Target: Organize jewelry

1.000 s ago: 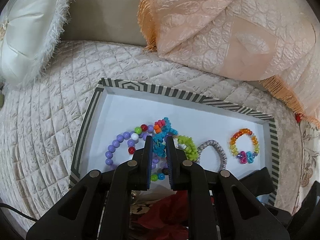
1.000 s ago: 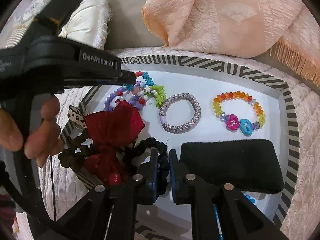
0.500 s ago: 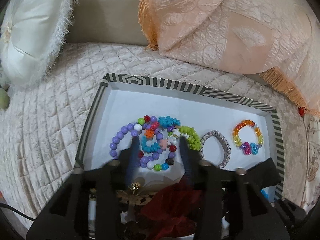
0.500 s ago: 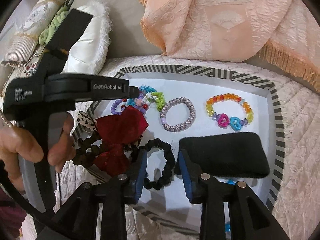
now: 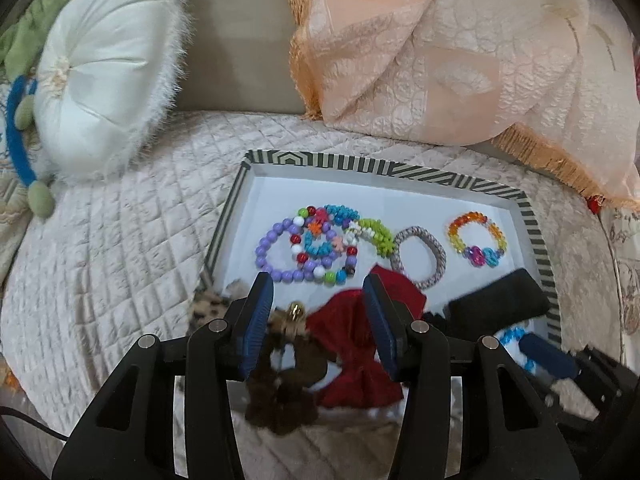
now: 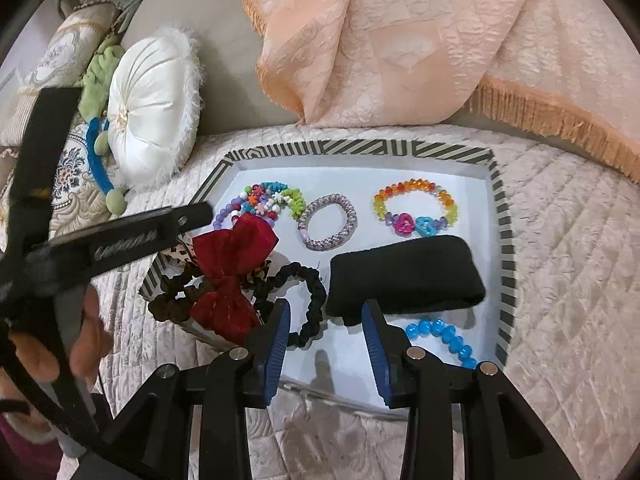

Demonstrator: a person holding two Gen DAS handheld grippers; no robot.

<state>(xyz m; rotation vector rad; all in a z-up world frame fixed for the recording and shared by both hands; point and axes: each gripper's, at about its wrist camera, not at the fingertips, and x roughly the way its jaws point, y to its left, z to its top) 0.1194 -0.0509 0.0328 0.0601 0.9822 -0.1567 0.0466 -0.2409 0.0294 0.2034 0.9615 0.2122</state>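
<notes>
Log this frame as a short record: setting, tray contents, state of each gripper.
setting: striped tray on a quilted bed
far row: tangled bead bracelets, woven bracelet, rainbow bracelet
near row: red bow, black scrunchie, black band, blue bead bracelet
left gripper: jaws open, empty
right gripper: jaws open, empty

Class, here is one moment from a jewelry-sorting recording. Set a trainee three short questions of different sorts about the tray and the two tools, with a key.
1. True or false: the left tool is shut on the purple bead bracelet.
2. Which item lies nearest the rainbow bracelet in the striped tray? A) red bow B) black band C) blue bead bracelet
3. Fill in: the right tool is ____.

Key: 1 false, both tools are open and hold nothing; 2 B; 3 open.
</notes>
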